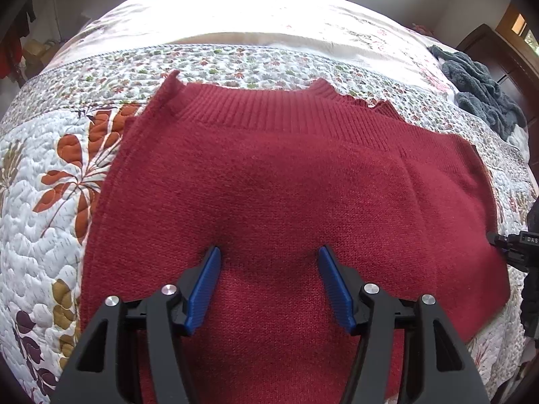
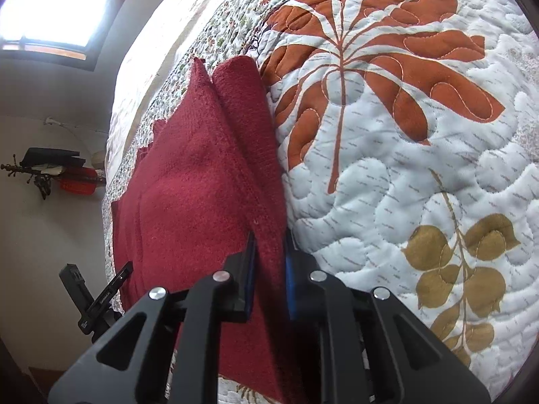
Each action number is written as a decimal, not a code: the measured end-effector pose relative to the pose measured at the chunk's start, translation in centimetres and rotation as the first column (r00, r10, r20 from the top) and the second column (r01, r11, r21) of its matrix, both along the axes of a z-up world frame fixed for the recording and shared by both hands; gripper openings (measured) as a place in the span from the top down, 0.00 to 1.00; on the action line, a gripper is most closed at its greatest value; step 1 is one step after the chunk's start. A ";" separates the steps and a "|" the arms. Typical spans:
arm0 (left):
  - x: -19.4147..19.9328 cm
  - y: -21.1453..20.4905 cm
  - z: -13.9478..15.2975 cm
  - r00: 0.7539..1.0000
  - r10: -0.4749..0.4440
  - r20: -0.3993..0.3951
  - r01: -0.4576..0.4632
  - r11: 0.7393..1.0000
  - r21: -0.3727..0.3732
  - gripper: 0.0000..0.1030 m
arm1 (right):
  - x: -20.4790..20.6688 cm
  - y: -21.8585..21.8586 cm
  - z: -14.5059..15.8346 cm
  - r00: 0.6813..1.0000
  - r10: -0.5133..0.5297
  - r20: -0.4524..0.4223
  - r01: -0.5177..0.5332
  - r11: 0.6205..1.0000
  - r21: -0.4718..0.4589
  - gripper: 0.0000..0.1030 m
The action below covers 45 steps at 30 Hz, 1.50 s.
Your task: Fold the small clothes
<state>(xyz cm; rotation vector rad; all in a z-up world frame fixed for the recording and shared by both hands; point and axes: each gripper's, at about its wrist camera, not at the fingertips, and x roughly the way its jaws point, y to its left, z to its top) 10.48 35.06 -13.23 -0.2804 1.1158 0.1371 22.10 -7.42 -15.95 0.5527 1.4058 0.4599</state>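
A dark red knitted sweater [image 1: 276, 175] lies flat on the quilted bed cover, its ribbed band toward the far side. My left gripper [image 1: 269, 256] hovers over its near middle, blue pads wide apart, open with nothing between them. In the right wrist view the same red sweater [image 2: 202, 181] appears edge-on, and my right gripper [image 2: 269, 242] is shut on its side edge, the fabric pinched between the blue pads. The right gripper's black body also shows at the right border of the left wrist view, beside the sweater's right edge.
The white quilt [image 1: 50, 181] with orange and olive leaf prints covers the bed around the sweater. A blue-grey fluffy garment [image 1: 481, 91] lies at the far right of the bed. A wall shelf [image 2: 50, 168] and a window [image 2: 54, 10] show beyond the bed.
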 end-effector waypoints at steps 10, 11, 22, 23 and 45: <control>-1.5 0.9 4.3 0.997 0.011 0.072 -0.008 0.999 -0.044 0.41 | -1.2 7.3 8.4 0.980 0.142 0.141 -0.138 0.990 -0.037 0.89; -1.6 1.0 4.6 0.997 0.009 0.077 -0.005 0.999 -0.043 0.41 | -1.4 8.8 9.1 0.973 0.172 0.152 -0.164 0.985 -0.060 0.89; -2.6 2.1 6.0 0.995 0.016 0.100 -0.011 0.998 -0.055 0.41 | -2.8 18.5 8.7 0.939 0.317 0.135 -0.289 0.938 -0.191 0.89; -2.7 2.2 6.0 0.995 0.019 0.100 -0.013 0.998 -0.058 0.41 | -2.8 19.1 8.3 0.938 0.324 0.127 -0.295 0.934 -0.201 0.89; -1.6 -0.2 6.0 0.995 -0.009 0.101 0.028 0.983 -0.181 0.41 | -1.1 15.7 7.3 0.985 0.172 -0.005 -0.170 0.981 0.096 0.69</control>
